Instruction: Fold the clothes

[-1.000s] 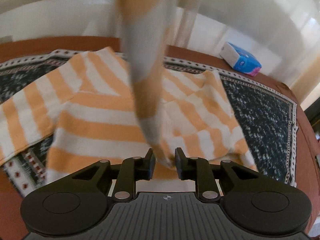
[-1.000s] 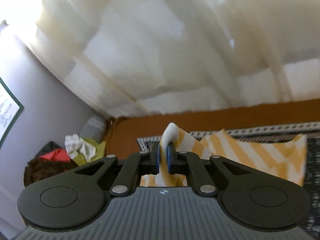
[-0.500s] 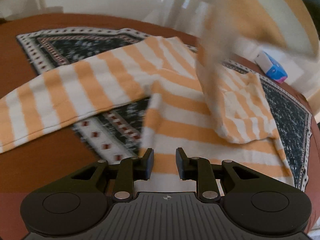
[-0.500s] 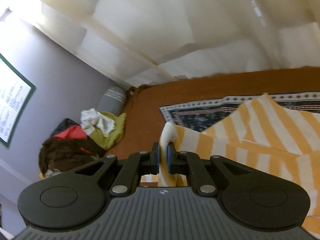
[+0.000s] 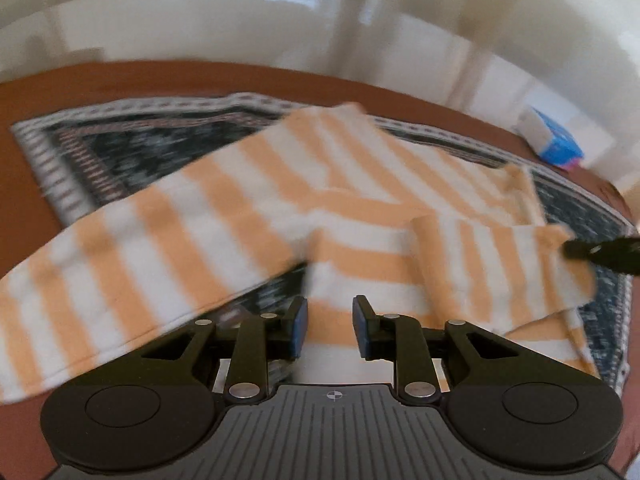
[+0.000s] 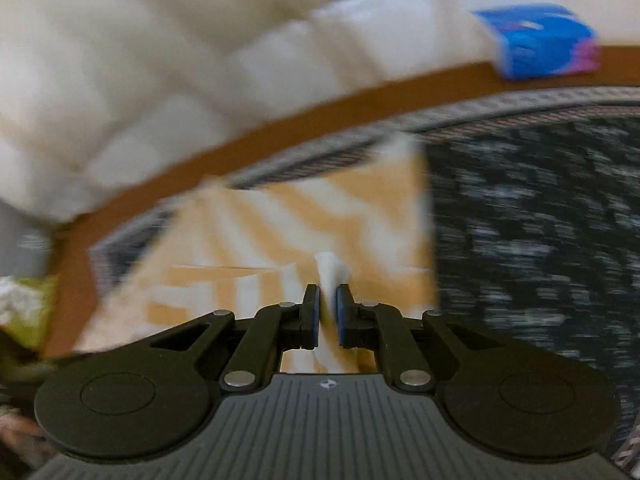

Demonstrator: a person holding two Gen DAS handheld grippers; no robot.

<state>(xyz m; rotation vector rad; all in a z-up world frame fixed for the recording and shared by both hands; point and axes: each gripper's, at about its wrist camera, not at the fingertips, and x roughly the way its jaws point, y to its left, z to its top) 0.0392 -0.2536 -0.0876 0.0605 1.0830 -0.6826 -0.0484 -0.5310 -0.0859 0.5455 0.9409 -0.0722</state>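
An orange-and-white striped shirt (image 5: 360,208) lies spread on a dark patterned cloth (image 5: 120,148) over a brown surface. One sleeve stretches to the left in the left wrist view. The other sleeve (image 5: 500,264) lies folded across the body. My left gripper (image 5: 329,330) is open and empty, just above the shirt's near hem. My right gripper (image 6: 327,316) is shut on the cuff of the folded sleeve (image 6: 329,276), low over the shirt (image 6: 280,240). Its tip shows at the right edge of the left wrist view (image 5: 600,252).
A blue tissue pack (image 5: 554,142) sits at the far right corner of the brown surface; it also shows in the right wrist view (image 6: 540,40). White curtains hang behind. A pile of clothes (image 6: 20,312) lies to the left in the right wrist view.
My right gripper has swung the sleeve down from high in the air and across the shirt's body to the right. My left gripper stayed open near the hem.
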